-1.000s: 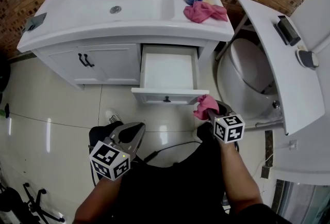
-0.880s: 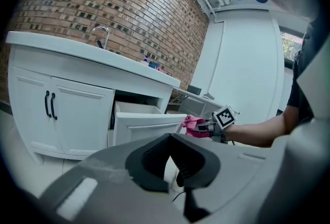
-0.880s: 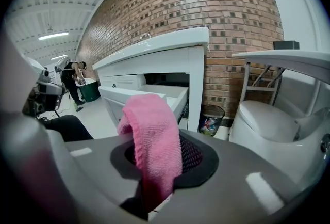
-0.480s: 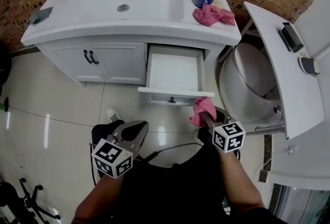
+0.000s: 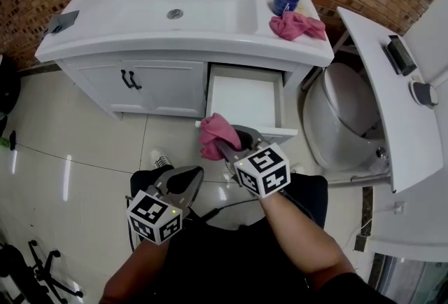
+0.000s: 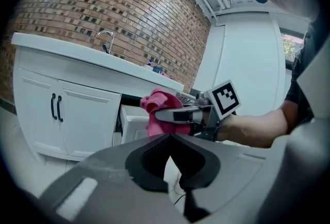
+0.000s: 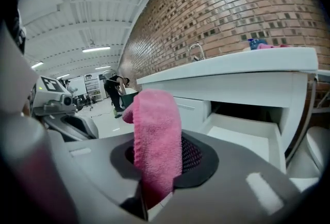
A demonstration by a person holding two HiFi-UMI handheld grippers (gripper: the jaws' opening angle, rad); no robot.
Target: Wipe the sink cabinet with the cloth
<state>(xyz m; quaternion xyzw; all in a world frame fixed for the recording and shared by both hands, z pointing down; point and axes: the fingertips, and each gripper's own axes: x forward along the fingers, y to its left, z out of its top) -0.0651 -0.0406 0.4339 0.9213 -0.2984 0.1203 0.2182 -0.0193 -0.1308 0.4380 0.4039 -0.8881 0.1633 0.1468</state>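
By the drawer, right gripper clamps the cloth, left gripper clenched empty — next, probably press it onto the cabinet.

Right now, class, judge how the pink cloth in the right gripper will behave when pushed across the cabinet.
Probably floppy: the cloth folds over itself above the shut right gripper. Likely light, since a small pinch carries it. Its looped weave suggests it may drag rather than slide on the cabinet.
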